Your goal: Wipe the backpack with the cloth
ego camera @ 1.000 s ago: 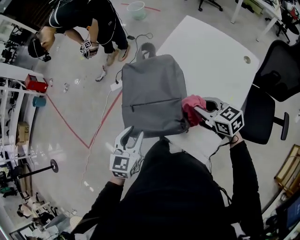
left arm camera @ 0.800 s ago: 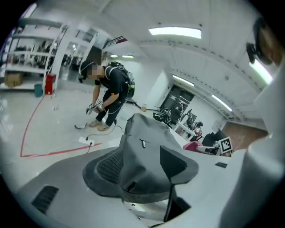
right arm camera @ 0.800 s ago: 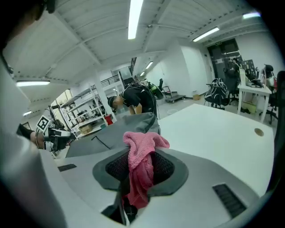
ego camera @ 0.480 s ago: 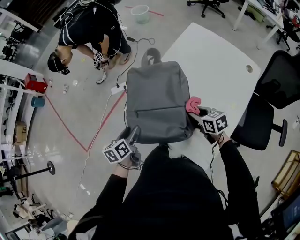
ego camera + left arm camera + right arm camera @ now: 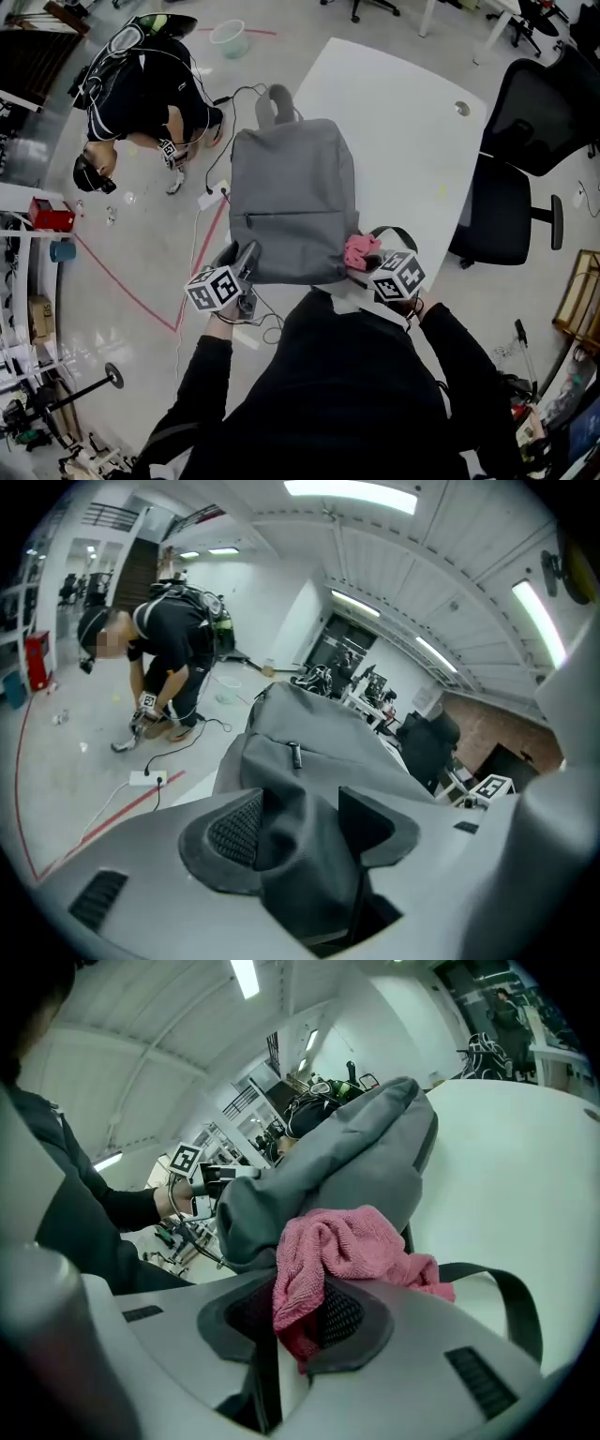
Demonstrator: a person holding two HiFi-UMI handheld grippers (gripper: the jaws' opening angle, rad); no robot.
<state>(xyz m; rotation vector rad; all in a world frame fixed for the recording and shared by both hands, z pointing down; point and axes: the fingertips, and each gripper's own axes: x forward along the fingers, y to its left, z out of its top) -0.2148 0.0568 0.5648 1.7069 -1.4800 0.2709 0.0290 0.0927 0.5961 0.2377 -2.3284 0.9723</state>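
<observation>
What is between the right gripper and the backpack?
The pink cloth, shut in the right gripper, sits bunched at the grey backpack's near corner. The right gripper view shows it best; the head view too.

- bright, even indoor light comes from long ceiling lamps.
- the white counter glows pale; the backpack throws only a soft, thin shadow on it.
- the floor has a mild sheen.
- both gripper views bulge hard, with black rounded corners; the head view curves too.
- the pink cloth looks sharp and strongly coloured, close to the lens.
</observation>
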